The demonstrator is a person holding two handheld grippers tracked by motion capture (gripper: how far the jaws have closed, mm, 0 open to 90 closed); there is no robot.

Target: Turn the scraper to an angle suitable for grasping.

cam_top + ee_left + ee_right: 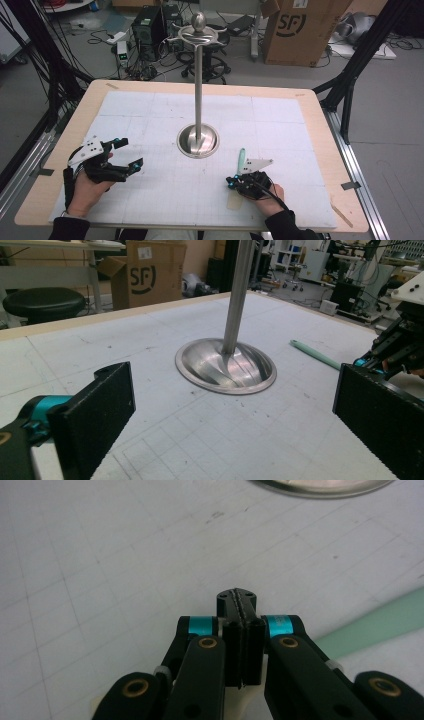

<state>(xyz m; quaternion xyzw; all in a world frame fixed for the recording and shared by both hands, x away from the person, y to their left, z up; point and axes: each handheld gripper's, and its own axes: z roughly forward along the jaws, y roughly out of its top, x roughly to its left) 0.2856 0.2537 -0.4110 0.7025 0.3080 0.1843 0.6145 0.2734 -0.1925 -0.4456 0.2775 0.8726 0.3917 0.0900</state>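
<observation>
Our right gripper (pixel 239 600) jaws are pressing shut with nothing between them; the green spatula (pixel 372 622) is lying on the mat just beside them, ungrasped. Our left gripper (pixel 232 410) jaws are standing wide apart, facing the stand (pixel 226 365). We are judging that picking up the spatula remains undone.

"sf" is printed on the brown cardboard box (pixel 300 27)

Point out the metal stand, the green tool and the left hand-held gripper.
Metal stand (pixel 198 141): high view, base dish.
Green tool (pixel 241 159): high view, handle.
Left hand-held gripper (pixel 128 153): high view, between its open jaws.
</observation>
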